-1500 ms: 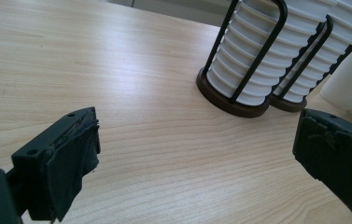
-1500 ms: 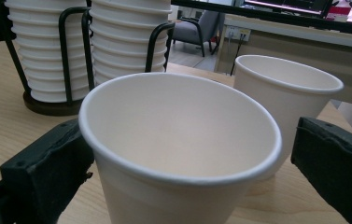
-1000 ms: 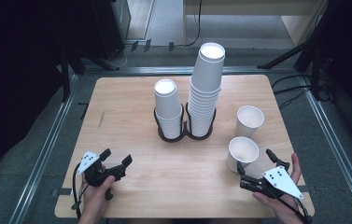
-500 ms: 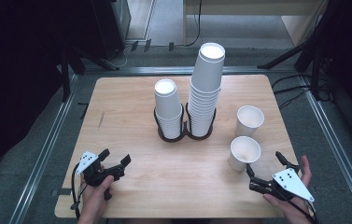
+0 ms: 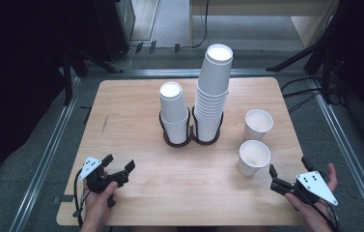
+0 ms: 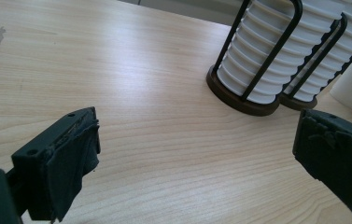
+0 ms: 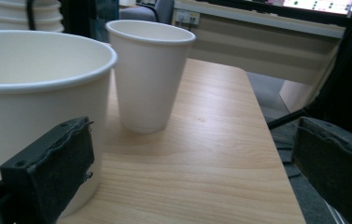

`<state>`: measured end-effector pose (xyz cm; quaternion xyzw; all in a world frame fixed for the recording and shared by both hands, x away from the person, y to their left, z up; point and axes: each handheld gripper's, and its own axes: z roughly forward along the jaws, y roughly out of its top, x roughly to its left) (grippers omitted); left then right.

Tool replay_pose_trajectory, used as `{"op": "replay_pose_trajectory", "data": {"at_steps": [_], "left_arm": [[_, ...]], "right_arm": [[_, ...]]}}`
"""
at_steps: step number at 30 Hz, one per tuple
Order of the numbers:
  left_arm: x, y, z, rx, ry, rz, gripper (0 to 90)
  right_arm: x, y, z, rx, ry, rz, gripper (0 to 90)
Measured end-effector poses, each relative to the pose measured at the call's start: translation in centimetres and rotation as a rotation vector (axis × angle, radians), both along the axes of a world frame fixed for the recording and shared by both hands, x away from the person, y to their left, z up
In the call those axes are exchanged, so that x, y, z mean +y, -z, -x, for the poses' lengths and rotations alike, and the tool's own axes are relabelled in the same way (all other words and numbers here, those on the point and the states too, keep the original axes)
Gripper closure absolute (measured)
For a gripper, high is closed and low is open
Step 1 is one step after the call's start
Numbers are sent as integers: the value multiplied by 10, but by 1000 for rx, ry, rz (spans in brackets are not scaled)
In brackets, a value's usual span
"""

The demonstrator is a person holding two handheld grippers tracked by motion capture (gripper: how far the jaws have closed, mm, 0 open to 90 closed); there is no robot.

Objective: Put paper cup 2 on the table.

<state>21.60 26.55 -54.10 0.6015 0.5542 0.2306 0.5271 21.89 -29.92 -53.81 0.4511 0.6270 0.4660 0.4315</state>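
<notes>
White paper cups stand on a pale wooden table [image 5: 136, 106]: a near cup [image 5: 253, 157] at the right front and a far cup [image 5: 258, 124] just behind it, both upright and apart from each other. In the high view the right gripper [image 5: 289, 177] sits at the table's front right corner, jaws spread and empty, just beside the near cup but not touching it. The right gripper view brings that cup up large at the left [image 7: 38, 107], in front of the left jaw, with the far cup [image 7: 148, 74] upright beyond it; the gap between the jaws frames bare wood. From above, the left gripper [image 5: 120, 165] rests at the front left, jaws also spread, holding nothing. Its own view shows what the overhead one cannot: the ribbed sides of the cup stacks [image 6: 267, 60] inside a dark wire holder [image 6: 239, 95], seen low across the table. The high view shows the short stack [image 5: 173, 111] and the tall stack [image 5: 212, 92] side by side at mid-table. Compared with a second ago, the right gripper has drawn back from the near cup toward the table's edge; the left gripper has hardly moved.
</notes>
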Motion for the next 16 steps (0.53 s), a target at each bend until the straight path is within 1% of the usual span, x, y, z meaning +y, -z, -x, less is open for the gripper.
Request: {"op": "replay_pose_trajectory", "data": {"at_steps": [1,2,5,6,8,14,15,16], "left_arm": [[0,0,0,0,-3,2,7],[1,0,0,0,-4,1,8],[2,0,0,1,-8,1,7],[3,0,0,2,-9,1,7],[4,1,0,2,-14,0,7],[6,1,-1,7,-21,-1,7],[5,2,-1,6,-21,-3,7],[5,2,-1,6,-21,-2,7]], "right_arm": [[-2,1,-1,3,13,-4,0],[-6,2,-3,10,44,-2,0],[-11,3,-5,22,80,-15,0],[-11,3,-5,22,80,-15,0],[-16,3,-7,30,106,-38,0],[-20,3,-6,35,126,-58,0],[-20,3,-6,35,126,-58,0],[-19,2,-6,36,114,-60,0]]}}
